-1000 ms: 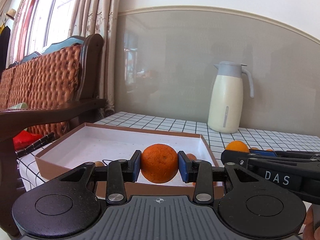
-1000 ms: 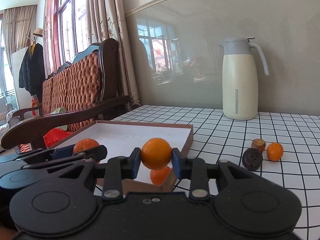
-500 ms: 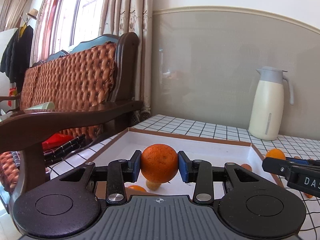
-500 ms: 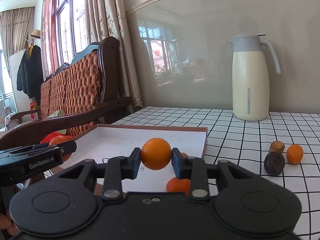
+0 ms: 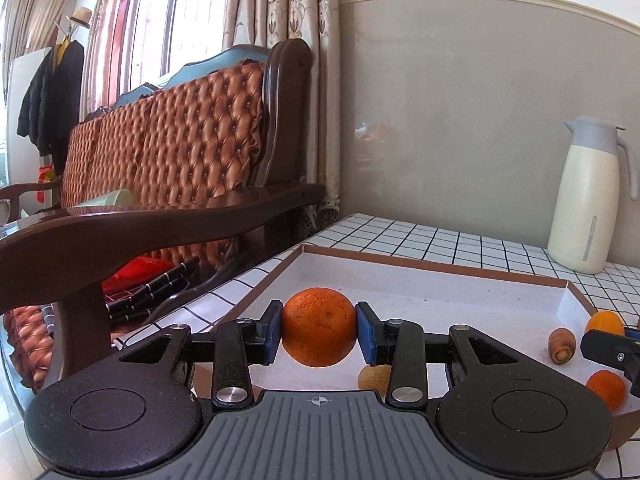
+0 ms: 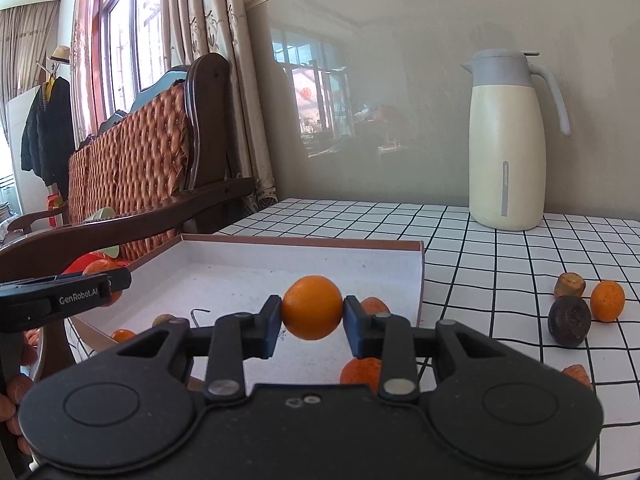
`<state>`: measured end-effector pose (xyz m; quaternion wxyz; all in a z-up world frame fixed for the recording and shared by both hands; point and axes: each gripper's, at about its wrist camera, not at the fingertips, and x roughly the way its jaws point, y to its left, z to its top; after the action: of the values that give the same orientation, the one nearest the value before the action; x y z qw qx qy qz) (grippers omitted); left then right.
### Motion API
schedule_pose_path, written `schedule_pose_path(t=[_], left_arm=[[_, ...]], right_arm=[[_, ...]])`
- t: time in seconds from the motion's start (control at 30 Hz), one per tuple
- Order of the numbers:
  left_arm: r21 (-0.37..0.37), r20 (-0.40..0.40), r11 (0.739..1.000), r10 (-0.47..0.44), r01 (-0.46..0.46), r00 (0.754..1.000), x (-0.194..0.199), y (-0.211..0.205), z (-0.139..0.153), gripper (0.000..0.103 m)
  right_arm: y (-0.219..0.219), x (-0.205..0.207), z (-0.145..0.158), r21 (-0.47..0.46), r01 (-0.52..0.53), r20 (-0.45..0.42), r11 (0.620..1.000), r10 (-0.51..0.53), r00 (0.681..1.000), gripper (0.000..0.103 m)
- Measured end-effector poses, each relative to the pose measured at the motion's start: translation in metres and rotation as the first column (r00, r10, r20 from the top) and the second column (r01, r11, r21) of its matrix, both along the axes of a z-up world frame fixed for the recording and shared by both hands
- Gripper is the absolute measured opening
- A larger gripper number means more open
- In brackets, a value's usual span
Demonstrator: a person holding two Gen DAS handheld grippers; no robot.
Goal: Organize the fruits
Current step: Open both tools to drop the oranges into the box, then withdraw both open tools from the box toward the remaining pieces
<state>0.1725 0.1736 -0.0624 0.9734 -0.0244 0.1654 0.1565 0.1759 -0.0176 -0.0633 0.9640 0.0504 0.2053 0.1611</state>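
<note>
Above the shallow white box tray with brown cardboard walls (image 5: 436, 268), left-wrist view: the left gripper (image 5: 319, 330) has its blue pads closed narrowly against the two sides of a rough-skinned, round orange fruit (image 5: 319, 326), which hangs clear of the tray floor. Below it lie a pale yellowish round fruit (image 5: 373, 378), a small brown stubby piece (image 5: 562, 345) and a small orange mandarin (image 5: 606, 388), all apparently inside the tray. At the right edge the tip of the right gripper (image 5: 612, 350) enters, with its own fruit (image 5: 604, 322) just behind it. Judged step: carriage of fruit to the tray, nearly complete; the next move calls for lowering over a bare patch of floor and parting the jaws gently so that the fruit does not roll. No writing is legible in this view.

Right-wrist view: the right gripper (image 6: 312, 310), jaws drawn close, clamps a smooth, round orange mandarin (image 6: 312, 307) over the tray's near right corner. Loose on the white tablecloth with a black grid (image 6: 500, 264) remain a dark, wrinkled round fruit (image 6: 569, 326), a small orange mandarin (image 6: 607, 301) and a brown stub (image 6: 569, 285), so sorting appears unfinished. A cream thermos jug with a grey lid and handle (image 6: 508, 140) stands well behind. The left gripper's side plate reads "GenRobot.AI"; the jug's vertical strip bears print too small to read.
</note>
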Motion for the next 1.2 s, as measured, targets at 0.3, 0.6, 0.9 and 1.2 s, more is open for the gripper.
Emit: schedule_pose_path(t=[0.3, 0.6, 0.9, 1.2], left_arm=[[-0.064, -0.015, 0.997, 0.04, -0.041, 0.999, 0.01, 0.009, -0.005, 0.103], [0.0, 0.088, 0.998, 0.069, -0.07, 0.994, -0.017, 0.001, 0.018, 0.103], [0.067, 0.1, 0.995, 0.068, -0.075, 0.993, -0.025, -0.013, 0.023, 0.103], [0.069, 0.087, 0.998, 0.0, -0.006, 0.996, -0.023, -0.042, 0.025, 0.103]], right_arm=[[-0.006, -0.007, 0.005, 0.003, 0.111, 0.087, 0.994, -0.11, 0.99, 0.08], [-0.028, -0.018, 0.018, 0.075, 0.137, 0.154, 0.988, -0.147, 0.977, 0.097], [-0.043, -0.025, 0.021, 0.094, 0.13, 0.158, 0.987, -0.144, 0.977, 0.097], [-0.054, -0.035, 0.025, 0.052, 0.135, 0.171, 0.989, -0.142, 0.975, 0.097]])
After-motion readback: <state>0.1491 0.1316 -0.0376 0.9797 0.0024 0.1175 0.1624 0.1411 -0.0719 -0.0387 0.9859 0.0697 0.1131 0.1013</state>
